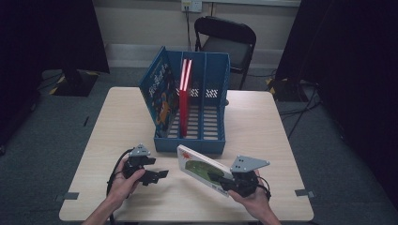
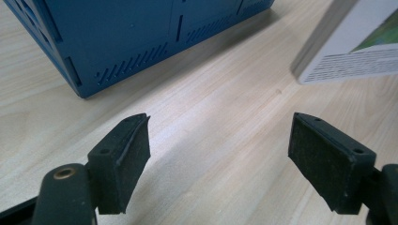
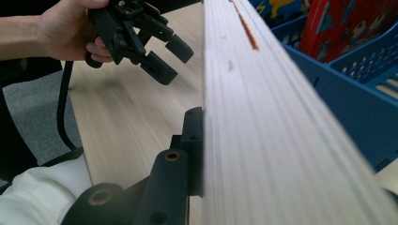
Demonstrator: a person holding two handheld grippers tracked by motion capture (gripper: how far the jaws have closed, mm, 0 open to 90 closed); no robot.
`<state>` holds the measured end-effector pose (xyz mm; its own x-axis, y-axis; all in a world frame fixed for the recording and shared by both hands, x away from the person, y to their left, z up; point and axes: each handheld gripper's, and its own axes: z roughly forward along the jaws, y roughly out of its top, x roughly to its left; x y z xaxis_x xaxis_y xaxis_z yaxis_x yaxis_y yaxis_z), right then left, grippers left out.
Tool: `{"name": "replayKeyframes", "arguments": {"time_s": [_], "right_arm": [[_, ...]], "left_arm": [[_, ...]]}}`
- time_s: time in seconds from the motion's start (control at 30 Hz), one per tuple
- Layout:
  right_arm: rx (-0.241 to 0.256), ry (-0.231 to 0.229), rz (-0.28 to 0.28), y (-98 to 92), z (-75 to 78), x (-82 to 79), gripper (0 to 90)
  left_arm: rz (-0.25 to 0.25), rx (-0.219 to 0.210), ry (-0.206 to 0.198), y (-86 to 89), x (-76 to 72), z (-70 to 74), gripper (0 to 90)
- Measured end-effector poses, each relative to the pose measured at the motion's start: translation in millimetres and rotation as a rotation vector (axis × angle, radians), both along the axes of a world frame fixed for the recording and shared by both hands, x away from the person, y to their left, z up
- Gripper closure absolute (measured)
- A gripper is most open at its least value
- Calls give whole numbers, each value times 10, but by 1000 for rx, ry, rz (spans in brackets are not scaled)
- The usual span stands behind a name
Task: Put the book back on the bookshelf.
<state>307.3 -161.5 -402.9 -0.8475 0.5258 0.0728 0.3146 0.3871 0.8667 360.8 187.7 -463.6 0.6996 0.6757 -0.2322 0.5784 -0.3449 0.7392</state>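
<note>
Book [image 1: 199, 167] with the green cover sat clamped in my right gripper [image 1: 220, 180], tilted above the tabletop [image 1: 263, 131] just in front of the blue file rack [image 1: 192, 140]; that was how the high view showed it, with my left gripper [image 1: 159, 175] held near, empty. Two books already stood in the rack, a blue one [image 1: 159, 93] leaning at the left and a red one [image 1: 184, 98] upright beside it, so I judged the lift done and the slotting still ahead. In the left gripper view my jaws stood wide apart over bare wood, the rack's corner [image 2: 117, 42] beyond. In the right gripper view the book's page edge [image 3: 263, 117] ran straight up between my jaws, pinched tight.
</note>
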Motion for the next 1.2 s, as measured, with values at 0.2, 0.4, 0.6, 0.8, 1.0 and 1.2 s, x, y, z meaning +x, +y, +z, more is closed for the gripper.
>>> {"name": "replayKeyframes", "arguments": {"time_s": [0.2,0.4,0.6,0.8,1.0,1.2], "right_arm": [[5,-30,-4,-38,138,-37,768],[20,-57,-30,-72,258,-21,767],[41,-73,-68,-136,354,68,767],[57,-95,-101,-187,479,167,767],[63,-89,-156,-243,566,299,767],[59,-88,-201,-285,596,415,767]], "left_arm": [[1,-8,-14,7,-3,14,203],[3,-1,-11,5,5,8,203],[18,10,-15,12,6,5,158],[17,8,-14,11,-5,15,158],[13,11,-9,19,1,18,158],[24,2,-9,21,0,17,158]]}}
